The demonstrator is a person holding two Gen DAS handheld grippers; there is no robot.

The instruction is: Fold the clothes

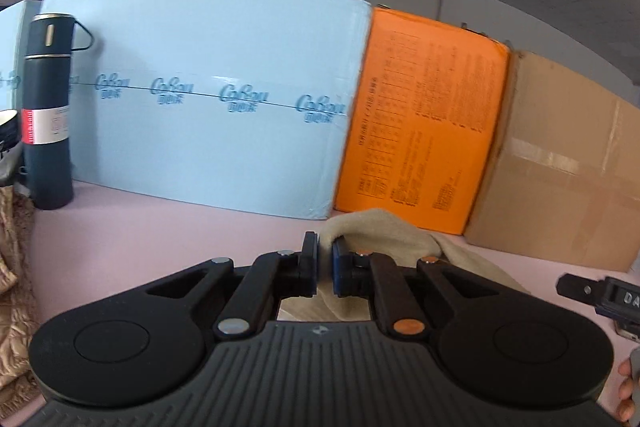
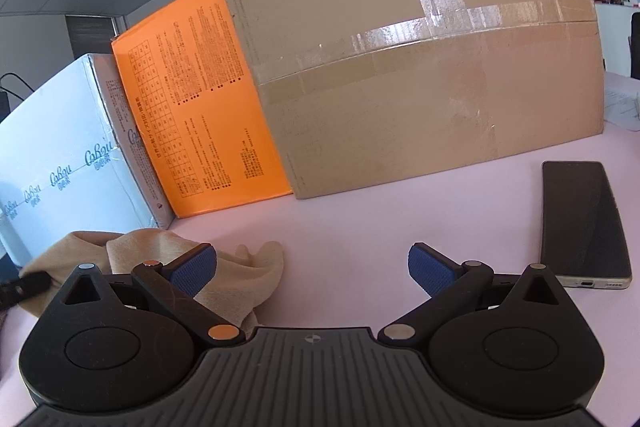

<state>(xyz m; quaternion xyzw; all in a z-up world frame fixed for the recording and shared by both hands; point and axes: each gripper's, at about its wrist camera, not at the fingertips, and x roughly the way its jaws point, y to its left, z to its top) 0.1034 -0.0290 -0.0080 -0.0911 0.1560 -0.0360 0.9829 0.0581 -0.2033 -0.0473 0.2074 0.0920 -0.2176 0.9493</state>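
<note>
Left of the wide-apart right gripper (image 2: 312, 267) lies the cloth (image 2: 240, 279); the left gripper (image 1: 325, 269) is clamped on its edge.

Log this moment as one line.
left gripper: shut on cloth | right gripper: open, empty | phone: right, on table

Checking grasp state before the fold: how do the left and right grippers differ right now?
The left gripper has its jaws shut on the beige cloth; the right gripper has its jaws wide open and empty. The left sits over the cloth; the right over bare pink table, cloth beside its left finger. Both have blue pads.
</note>
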